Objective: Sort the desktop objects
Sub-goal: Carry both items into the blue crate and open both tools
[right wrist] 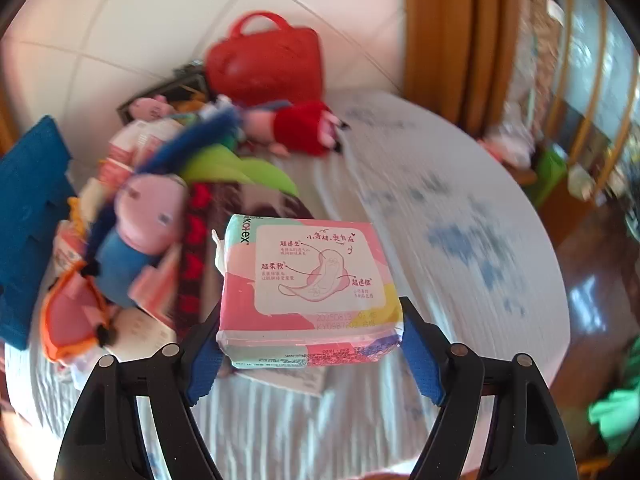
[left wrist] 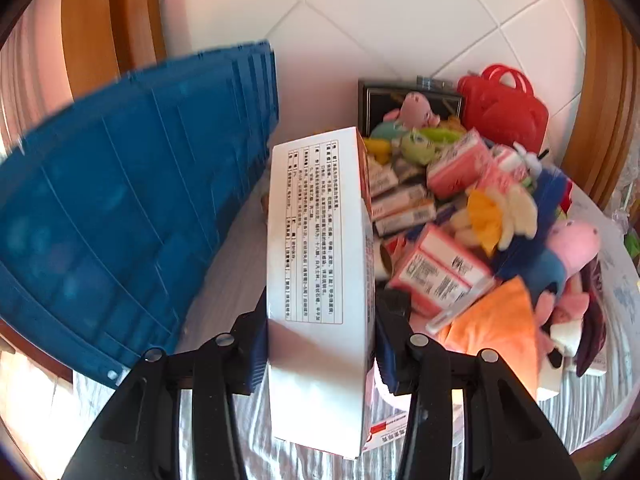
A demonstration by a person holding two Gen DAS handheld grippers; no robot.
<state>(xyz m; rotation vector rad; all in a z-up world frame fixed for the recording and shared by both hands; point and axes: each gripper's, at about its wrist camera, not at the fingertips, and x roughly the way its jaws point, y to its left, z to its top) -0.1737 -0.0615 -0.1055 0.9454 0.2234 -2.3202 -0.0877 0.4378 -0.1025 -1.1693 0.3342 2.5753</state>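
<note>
blue crate [left wrist: 120,208] cropped (blurred), toy pile [right wrist: 132,216] blurred

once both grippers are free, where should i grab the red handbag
Grip the red handbag by its arched top handle, coming from above. It stands upright behind the toy pile, and the handle looks clear of it.

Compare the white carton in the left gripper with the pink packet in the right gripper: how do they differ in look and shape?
The white carton is a long, stiff box with plain sides and a black printed table; the pink packet is a short, soft plastic wrap in pink, mint and yellow with a drawing. Shared: each sits clamped between its gripper's blue pads, left gripper, right gripper, above the cluttered table.
</note>
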